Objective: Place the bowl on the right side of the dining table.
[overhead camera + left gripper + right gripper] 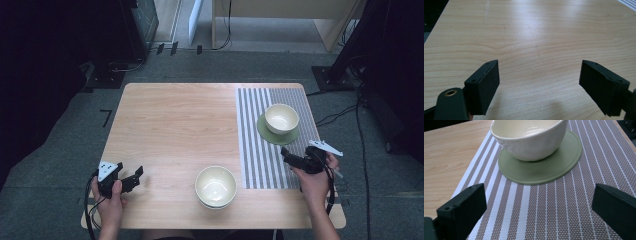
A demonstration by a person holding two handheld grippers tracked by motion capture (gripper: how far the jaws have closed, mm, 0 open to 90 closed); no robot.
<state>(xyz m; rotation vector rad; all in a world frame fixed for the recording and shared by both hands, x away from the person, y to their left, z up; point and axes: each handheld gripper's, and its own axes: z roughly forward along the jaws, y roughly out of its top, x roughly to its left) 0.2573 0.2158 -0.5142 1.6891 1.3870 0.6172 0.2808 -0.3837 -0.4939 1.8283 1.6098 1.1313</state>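
Observation:
A cream bowl (281,118) (529,137) sits on a round green coaster (267,134) (541,168), which lies on a striped grey placemat (255,150) (549,212) at the table's right. Another cream bowl (215,186), apparently stacked on a second one, stands near the front edge at the middle. My right gripper (286,154) (539,207) hovers open over the placemat just in front of the coaster, holding nothing. My left gripper (137,176) (539,82) is open above bare wood at the front left, also holding nothing.
The light wooden table (175,125) (536,32) is bare across its left and centre. Dark floor surrounds it, with cables (345,112) at the right and wooden furniture legs (330,30) beyond the far edge.

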